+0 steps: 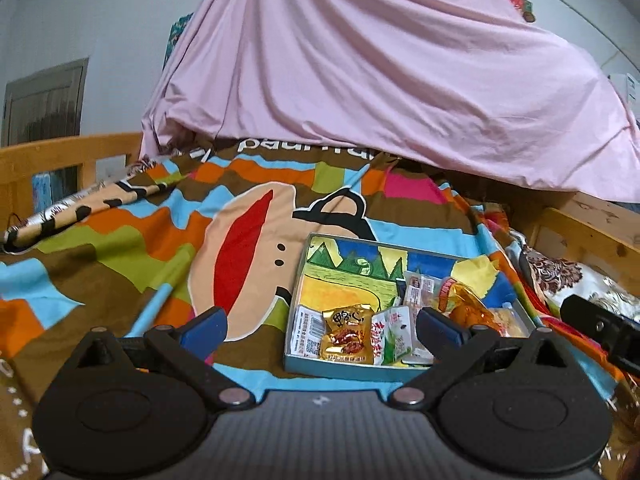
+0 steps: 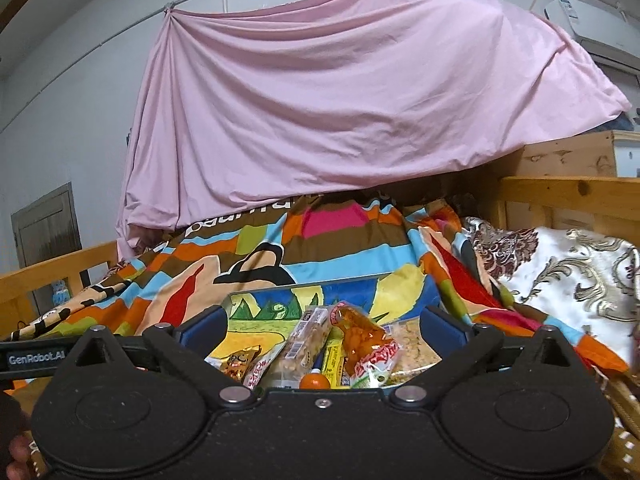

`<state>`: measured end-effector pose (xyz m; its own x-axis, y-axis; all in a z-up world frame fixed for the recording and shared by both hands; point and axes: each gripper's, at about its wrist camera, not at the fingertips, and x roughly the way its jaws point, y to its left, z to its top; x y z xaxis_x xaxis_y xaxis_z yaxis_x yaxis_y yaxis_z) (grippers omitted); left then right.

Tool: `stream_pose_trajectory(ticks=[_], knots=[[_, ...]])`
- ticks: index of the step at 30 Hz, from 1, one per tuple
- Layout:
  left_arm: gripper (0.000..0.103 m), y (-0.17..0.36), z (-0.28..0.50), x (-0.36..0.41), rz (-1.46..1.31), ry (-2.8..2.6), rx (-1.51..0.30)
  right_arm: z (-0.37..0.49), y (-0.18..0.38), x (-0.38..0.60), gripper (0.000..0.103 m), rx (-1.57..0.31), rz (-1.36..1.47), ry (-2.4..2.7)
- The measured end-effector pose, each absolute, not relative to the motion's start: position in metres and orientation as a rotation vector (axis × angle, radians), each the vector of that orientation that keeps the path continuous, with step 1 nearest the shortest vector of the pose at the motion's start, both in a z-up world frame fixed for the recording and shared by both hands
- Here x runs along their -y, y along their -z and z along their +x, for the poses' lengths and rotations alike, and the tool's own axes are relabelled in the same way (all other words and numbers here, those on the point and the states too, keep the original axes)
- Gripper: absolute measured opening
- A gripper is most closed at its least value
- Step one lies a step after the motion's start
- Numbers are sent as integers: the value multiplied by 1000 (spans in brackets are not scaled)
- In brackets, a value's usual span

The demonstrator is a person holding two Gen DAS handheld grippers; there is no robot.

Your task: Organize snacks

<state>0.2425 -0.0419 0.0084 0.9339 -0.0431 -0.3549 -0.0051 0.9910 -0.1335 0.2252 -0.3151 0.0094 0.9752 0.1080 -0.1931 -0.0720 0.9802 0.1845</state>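
Pink sheet over wooden bed | snack tray on patchwork blanket | both grippers agape, empty

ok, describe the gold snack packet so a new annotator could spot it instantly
Start at the shallow tray with a painted landscape inside, lying on the colourful monkey-print bedspread. Go to the tray's near-left corner, where the gold packet lies between white wrappers. It alone is shiny gold foil, with a black cartoon face logo and reddish-brown food pictured.
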Motion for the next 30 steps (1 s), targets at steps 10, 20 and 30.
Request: stream_pose_trajectory(ticks=[10,20,30], knots=[[103,-16,195,36,-121,16,-334,177,-15,315,102,-200,151,-78],[103,-10,150,34,-96,9,-268,137,-14,309,102,-164,123,-33],[103,0,127,21,-75,-1,-270,114,-9,297,102,-194,86,-30]])
